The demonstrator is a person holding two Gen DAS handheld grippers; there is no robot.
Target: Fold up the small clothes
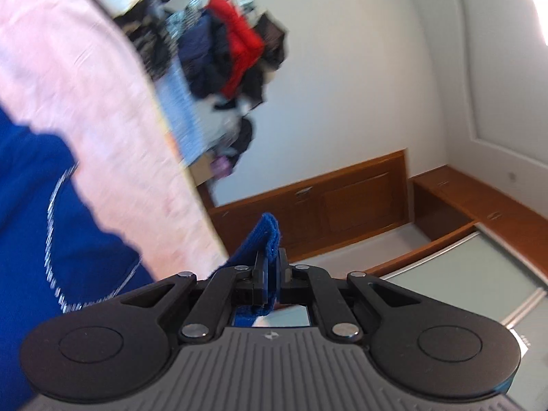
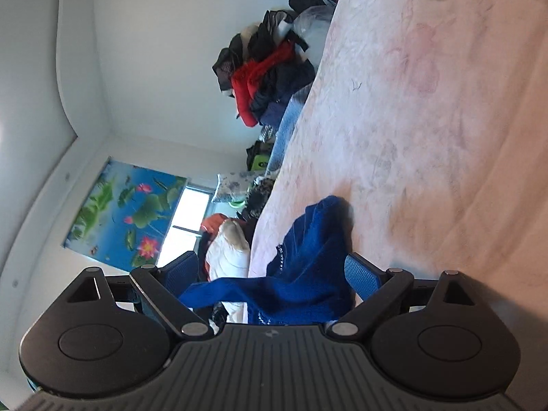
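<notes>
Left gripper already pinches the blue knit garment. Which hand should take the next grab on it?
Probably the right. The right gripper stands open with the blue knit garment lying between its fingers on the pink bedspread. The left gripper is shut on a folded edge.

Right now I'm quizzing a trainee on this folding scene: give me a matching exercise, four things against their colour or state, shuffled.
Things:
1. left gripper
2. right gripper
3. bedspread
4. jacket

States:
A. pale pink
B. shut on the blue garment
C. red
D. open, blue cloth between its fingers, not pinched

Pairs: 1-B, 2-D, 3-A, 4-C
</notes>
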